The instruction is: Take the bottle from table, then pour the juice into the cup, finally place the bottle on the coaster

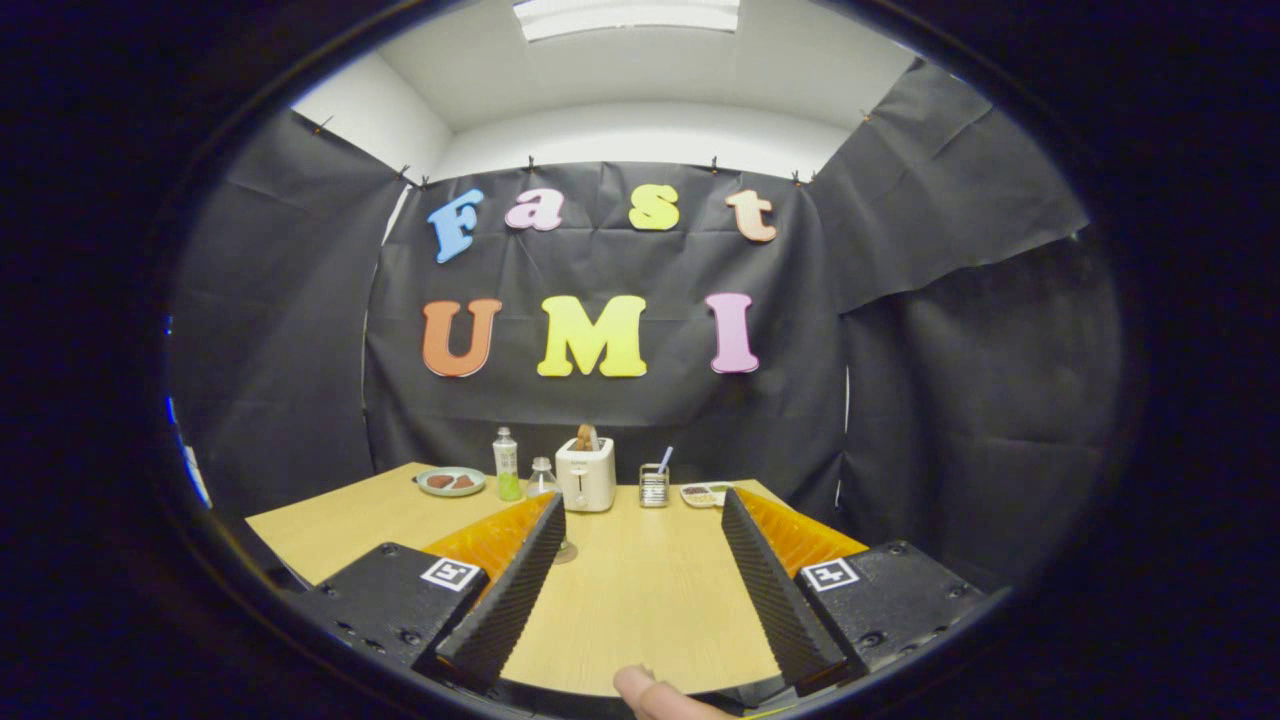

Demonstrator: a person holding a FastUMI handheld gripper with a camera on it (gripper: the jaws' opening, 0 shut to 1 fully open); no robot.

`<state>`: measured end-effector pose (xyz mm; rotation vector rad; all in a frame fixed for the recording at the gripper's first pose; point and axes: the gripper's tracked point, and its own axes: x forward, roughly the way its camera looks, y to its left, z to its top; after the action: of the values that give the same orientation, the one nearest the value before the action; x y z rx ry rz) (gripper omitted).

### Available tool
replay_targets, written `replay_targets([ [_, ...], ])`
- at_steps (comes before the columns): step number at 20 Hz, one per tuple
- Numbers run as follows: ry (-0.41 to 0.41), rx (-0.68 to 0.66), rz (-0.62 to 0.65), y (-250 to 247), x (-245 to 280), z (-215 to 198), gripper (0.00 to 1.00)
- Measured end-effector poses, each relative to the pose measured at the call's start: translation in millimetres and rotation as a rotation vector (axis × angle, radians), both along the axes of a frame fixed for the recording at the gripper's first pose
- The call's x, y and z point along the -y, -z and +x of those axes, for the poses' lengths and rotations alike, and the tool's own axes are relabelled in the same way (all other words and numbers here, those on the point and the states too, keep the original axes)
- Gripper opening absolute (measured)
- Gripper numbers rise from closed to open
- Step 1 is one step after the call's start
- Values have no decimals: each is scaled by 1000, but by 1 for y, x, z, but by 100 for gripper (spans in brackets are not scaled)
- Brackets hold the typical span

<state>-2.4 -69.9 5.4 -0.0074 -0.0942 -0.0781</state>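
- From my end the gripper (643,505) is spread wide, fingers well apart with bare tabletop between them, not gripping anything.
- Both fingers (515,590) have black ridged pads with orange backing, and there's a little square marker tag on each black mount.
- The bottle (506,464) with the green juice is standing upright at the far side of the wooden table (640,600), beyond the left finger and just left of the toaster.
- Right beside it there's a clear glass thing (541,478) that I think is the cup, partly hidden behind the left fingertip. Can't tell for sure.
- A round flat thing (567,551) peeks out by the left finger, might be the coaster, too hidden to call.
- White toaster (585,475) with toast sticking out sits straight ahead beyond the fingers.
- Greenish plate (451,481) with something brown on it is left of the bottle.
- A small holder (654,484) with a utensil in it is right of the toaster, then a small tray (705,493) of food next to that.
- A fingertip (652,695) pokes in at the near end between the fingers.
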Motion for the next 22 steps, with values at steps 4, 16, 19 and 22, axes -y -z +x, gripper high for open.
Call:
replay_targets([
  [4, 0, -14, -33, 8, -1, -5, 100],
  [16, 8, 2, -20, 1, -2, -30, 100],
  [19, 0, -13, -6, 4, -1, -28, 100],
  [22, -1, -18, -6, 5, -1, -27, 100],
])
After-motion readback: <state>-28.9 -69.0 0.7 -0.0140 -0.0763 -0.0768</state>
